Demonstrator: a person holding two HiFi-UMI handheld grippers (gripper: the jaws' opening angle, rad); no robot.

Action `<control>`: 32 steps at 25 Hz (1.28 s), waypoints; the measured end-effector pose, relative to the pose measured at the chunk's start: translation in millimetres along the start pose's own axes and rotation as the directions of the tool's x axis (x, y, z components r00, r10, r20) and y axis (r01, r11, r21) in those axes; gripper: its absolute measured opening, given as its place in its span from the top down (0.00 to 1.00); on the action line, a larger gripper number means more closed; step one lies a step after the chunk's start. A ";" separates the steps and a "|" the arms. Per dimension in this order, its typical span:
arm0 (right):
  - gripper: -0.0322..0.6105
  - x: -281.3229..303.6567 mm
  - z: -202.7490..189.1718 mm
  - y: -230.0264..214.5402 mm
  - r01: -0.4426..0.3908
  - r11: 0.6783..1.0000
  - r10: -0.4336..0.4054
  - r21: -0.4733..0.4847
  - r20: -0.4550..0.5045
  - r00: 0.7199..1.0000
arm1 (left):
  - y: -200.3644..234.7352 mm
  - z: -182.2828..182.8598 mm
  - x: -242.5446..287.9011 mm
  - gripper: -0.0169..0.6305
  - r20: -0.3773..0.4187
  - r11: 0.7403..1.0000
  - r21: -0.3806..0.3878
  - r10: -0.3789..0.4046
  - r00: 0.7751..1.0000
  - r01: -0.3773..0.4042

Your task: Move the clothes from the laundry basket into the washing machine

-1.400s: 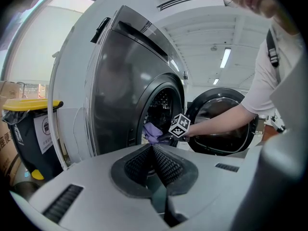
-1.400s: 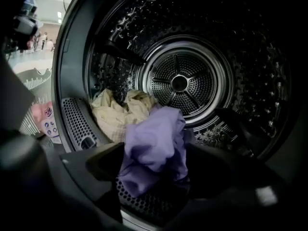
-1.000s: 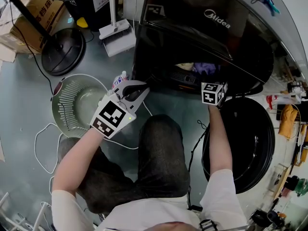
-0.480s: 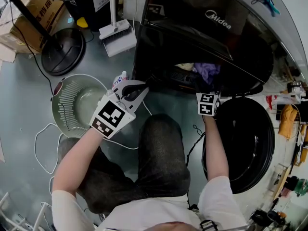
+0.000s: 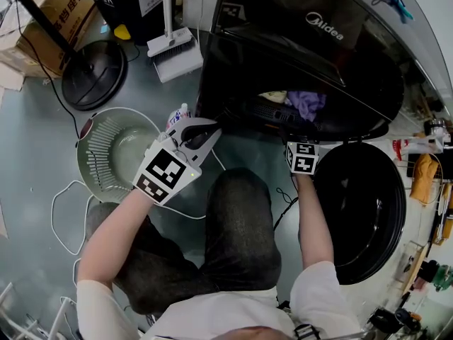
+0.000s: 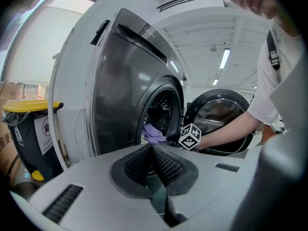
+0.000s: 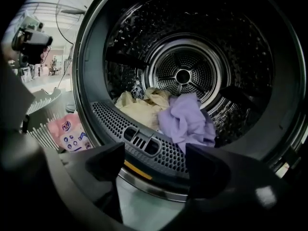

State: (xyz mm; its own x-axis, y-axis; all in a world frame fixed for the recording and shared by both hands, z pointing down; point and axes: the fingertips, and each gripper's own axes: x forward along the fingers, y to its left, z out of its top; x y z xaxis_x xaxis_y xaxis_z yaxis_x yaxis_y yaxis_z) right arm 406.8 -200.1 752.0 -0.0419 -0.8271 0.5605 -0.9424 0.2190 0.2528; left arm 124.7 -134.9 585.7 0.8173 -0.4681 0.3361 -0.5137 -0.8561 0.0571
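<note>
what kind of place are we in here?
Probably a laundry corner in a utility or workshop-type room: a front-loading washing machine with its door open and clothes in the drum, a white laundry basket on the floor, a yellow-lidded bin nearby.

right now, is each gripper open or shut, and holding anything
Left gripper: fingers closed together, nothing between them.
Right gripper: fingers open, empty, facing the washing machine drum.
</note>
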 end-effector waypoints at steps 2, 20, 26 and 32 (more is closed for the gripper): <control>0.32 4.2 -2.3 -0.2 -0.013 1.000 0.013 0.016 -0.004 1.000 | -1.0 0.0 -1.6 0.96 0.000 1.000 0.002 0.000 1.000 0.000; 0.32 12.3 19.0 -10.2 -0.065 0.996 0.064 0.063 0.016 0.998 | 5.4 -22.0 -26.7 0.96 0.004 0.998 -0.052 0.018 1.000 -0.017; 0.32 8.9 37.1 2.3 -0.081 0.996 0.079 0.024 0.055 0.995 | -4.5 -15.5 -48.2 0.96 -0.006 0.999 -0.033 0.011 1.000 -0.011; 0.32 -14.8 63.4 33.5 -0.134 0.991 0.134 -0.001 0.077 0.988 | -3.5 -12.4 -63.1 0.96 -0.004 0.993 -0.055 0.105 0.994 -0.106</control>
State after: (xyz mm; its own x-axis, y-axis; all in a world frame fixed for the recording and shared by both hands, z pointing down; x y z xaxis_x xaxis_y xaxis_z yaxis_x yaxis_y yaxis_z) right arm 354.8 -213.3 702.2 -0.1935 -0.8277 0.5267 -0.9278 0.3289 0.1761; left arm 71.7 -99.6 575.9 0.7576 -0.5549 0.3436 -0.6106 -0.7886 0.0727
